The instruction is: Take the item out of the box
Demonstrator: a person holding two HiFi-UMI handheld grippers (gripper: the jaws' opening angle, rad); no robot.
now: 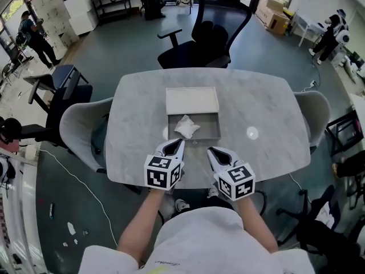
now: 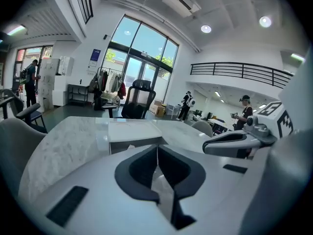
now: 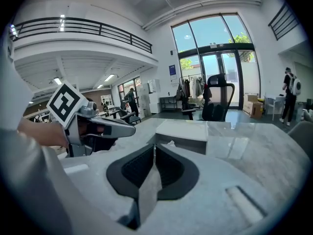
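- The grey marble-patterned oval table (image 1: 256,101) carries a shallow grey open box (image 1: 209,124) near its middle. A flat white lid (image 1: 191,100) lies just beyond the box, touching its far edge.
- The crumpled white item (image 1: 186,126) sits inside the box, towards its near left part, on the box floor. Neither gripper touches it.
- The left gripper (image 1: 179,143) is held over the near edge of the table, its tip pointing at the box's near wall and just short of it. In the left gripper view its dark jaws (image 2: 157,149) are clenched tip to tip with nothing between them. The box front and lid (image 2: 131,130) are ahead.
- The right gripper (image 1: 211,150) hangs beside it, a little nearer the person and apart from the box. In the right gripper view its jaws (image 3: 154,149) are likewise pressed together and empty. The box (image 3: 182,144) is ahead, with a white corner of the item (image 3: 169,142) showing above its wall.
- Each gripper view shows the other gripper off to one side, above the tabletop.
- A black office chair (image 1: 208,36) stands at the far side of the table. Pale grey shell chairs (image 1: 77,124) stand at its left and right ends.
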